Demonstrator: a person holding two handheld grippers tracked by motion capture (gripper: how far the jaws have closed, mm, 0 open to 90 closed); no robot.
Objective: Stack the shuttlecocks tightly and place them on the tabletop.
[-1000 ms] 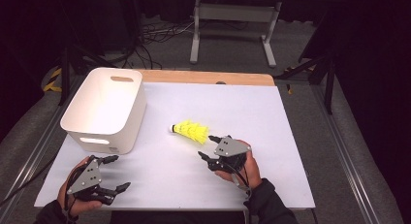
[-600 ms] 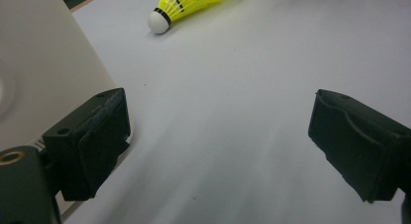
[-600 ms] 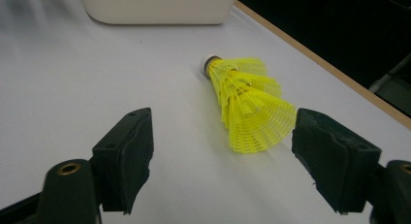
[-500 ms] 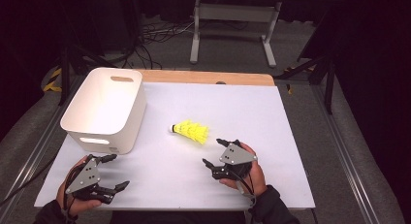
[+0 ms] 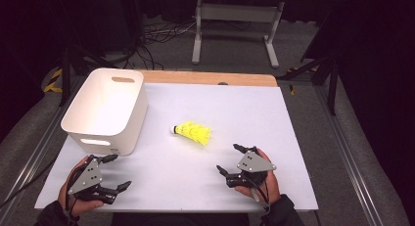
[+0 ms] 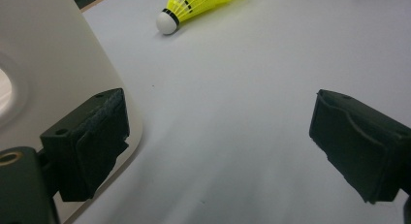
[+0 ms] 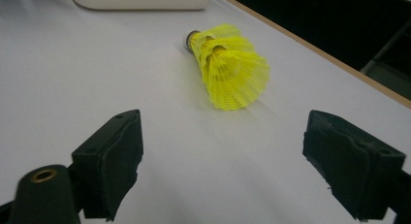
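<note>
A yellow shuttlecock (image 5: 192,132) lies on its side near the middle of the white table (image 5: 274,118), its white cork tip pointing left toward a white bin (image 5: 106,110) at the far left. The right gripper (image 5: 235,159) rests at the near right edge, well apart from the shuttlecock, jaws spread wide and empty, aimed at the skirt (image 7: 235,69). The left gripper (image 5: 114,171) sits at the near left, just beside the bin's near wall (image 6: 58,73), jaws likewise wide and empty.
</note>
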